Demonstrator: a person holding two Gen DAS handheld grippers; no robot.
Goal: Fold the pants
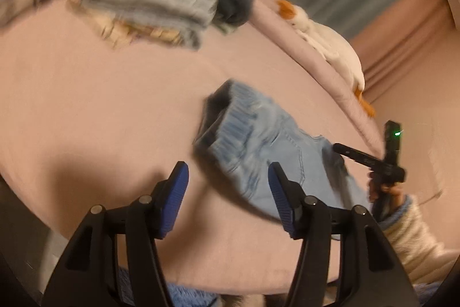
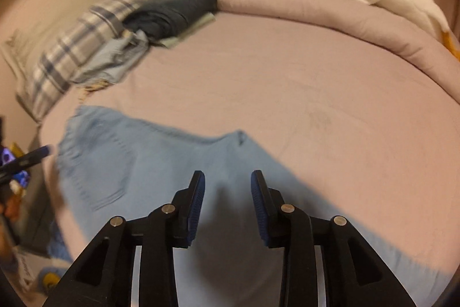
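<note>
Bed [image 2: 287, 82] carries light-blue pants [image 2: 149, 163], spread flat near its front edge, waistband left. Left gripper [image 1: 228, 189] and right gripper [image 2: 227, 202]: fingers apart, empty. Risk: pinching one denim layer, or bedsheet too, skews the fold.

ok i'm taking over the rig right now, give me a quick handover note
Left gripper: open, nothing between the pads, hovering by the waistband end of the light blue pants.
Right gripper: open, empty, over the pants near the crotch.
Pants: lying loose and rumpled on the pink bed sheet, neither gripper holding them.
Already folded clothes sit stacked at the far side by the plaid pillow.
Done: no fold visible on this pair yet.
Left: flatten them, then fold and stack.
</note>
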